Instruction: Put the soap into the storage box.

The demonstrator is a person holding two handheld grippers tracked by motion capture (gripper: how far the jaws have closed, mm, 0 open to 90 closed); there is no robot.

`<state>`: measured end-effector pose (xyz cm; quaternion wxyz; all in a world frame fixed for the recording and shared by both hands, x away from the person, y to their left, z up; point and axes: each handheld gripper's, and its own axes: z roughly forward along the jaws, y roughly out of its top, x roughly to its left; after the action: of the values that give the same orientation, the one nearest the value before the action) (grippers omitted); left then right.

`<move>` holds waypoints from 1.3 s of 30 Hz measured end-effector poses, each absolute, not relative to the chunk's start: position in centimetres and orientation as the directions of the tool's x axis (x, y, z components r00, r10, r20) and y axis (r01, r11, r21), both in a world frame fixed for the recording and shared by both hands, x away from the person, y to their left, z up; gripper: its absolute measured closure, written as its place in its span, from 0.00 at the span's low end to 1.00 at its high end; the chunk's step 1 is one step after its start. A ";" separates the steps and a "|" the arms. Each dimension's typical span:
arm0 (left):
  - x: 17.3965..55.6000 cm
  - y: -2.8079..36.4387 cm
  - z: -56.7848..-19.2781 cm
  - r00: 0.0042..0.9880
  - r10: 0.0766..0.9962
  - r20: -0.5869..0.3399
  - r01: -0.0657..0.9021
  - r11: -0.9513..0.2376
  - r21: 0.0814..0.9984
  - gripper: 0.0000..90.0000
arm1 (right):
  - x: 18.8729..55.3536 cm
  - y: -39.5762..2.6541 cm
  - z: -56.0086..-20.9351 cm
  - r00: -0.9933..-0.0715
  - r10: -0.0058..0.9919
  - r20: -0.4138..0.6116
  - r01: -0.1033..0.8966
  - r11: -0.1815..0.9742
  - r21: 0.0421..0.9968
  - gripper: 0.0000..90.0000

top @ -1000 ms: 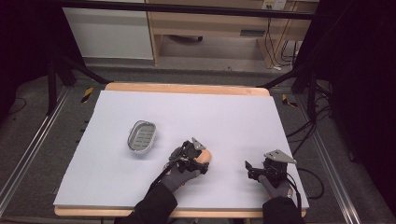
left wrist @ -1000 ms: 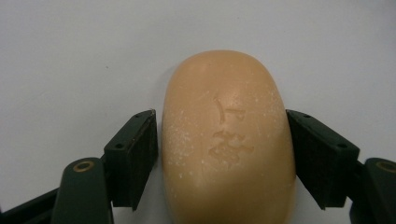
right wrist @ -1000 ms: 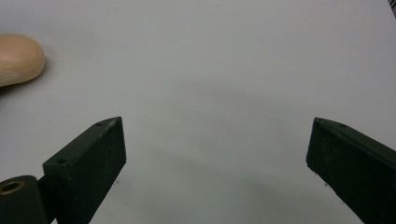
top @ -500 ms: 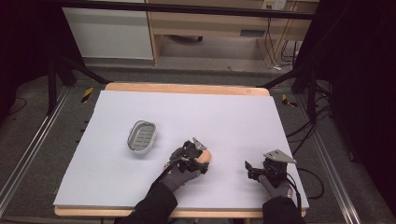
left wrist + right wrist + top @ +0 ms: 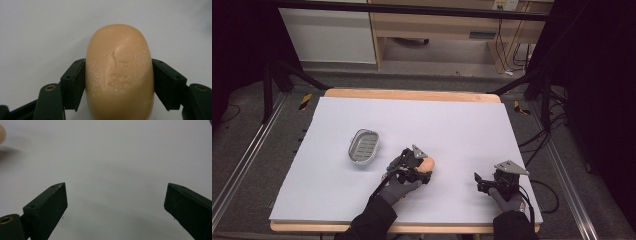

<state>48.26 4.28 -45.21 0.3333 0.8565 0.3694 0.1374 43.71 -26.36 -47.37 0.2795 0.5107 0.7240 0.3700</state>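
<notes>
Left gripper (image 5: 421,167): its two black jaws have just been closing and now press on both long sides of the bar of soap (image 5: 119,72), one pad on each flank; it sits low over the tabletop (image 5: 462,125).
Bar of soap: tan and oval, with a stamped mark on its top face and pale specks on it; it lies near the front middle of the tabletop, with its rounded far end sticking out past the pads.
Right gripper (image 5: 116,205): jaws spread wide with nothing but bare white surface between them; it rests near the front right corner, well apart from the soap.
Soap dish (image 5: 363,146): grey and oval with a slatted bottom, lying on the tabletop to the left of the left gripper, near it but not touching.
</notes>
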 end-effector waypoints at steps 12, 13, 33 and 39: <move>47.4 7.6 -42.4 0.675 0.737 -0.001 0.521 -0.477 0.708 0.35 | 43.7 -26.3 -47.4 -0.318 0.948 -0.027 0.533 0.202 0.821 0.06; 47.4 7.6 -42.4 0.675 0.737 -0.001 0.521 -0.477 0.708 0.35 | 43.7 -26.3 -47.4 -0.318 0.948 -0.027 0.533 0.202 0.821 0.06; 46.7 13.5 -41.3 0.607 0.795 -0.005 0.547 -0.413 0.728 0.36 | 43.7 -26.3 -47.4 -0.319 0.947 -0.032 0.532 0.207 0.821 0.06; 47.0 15.0 -40.7 0.576 0.817 -0.013 0.551 -0.376 0.745 0.36 | 43.6 -26.2 -47.4 -0.321 0.946 -0.035 0.532 0.211 0.820 0.06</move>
<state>46.99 14.99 -40.67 0.3651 0.8091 0.4227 0.1825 43.65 -26.23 -47.37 0.2818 0.5097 0.7252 0.3671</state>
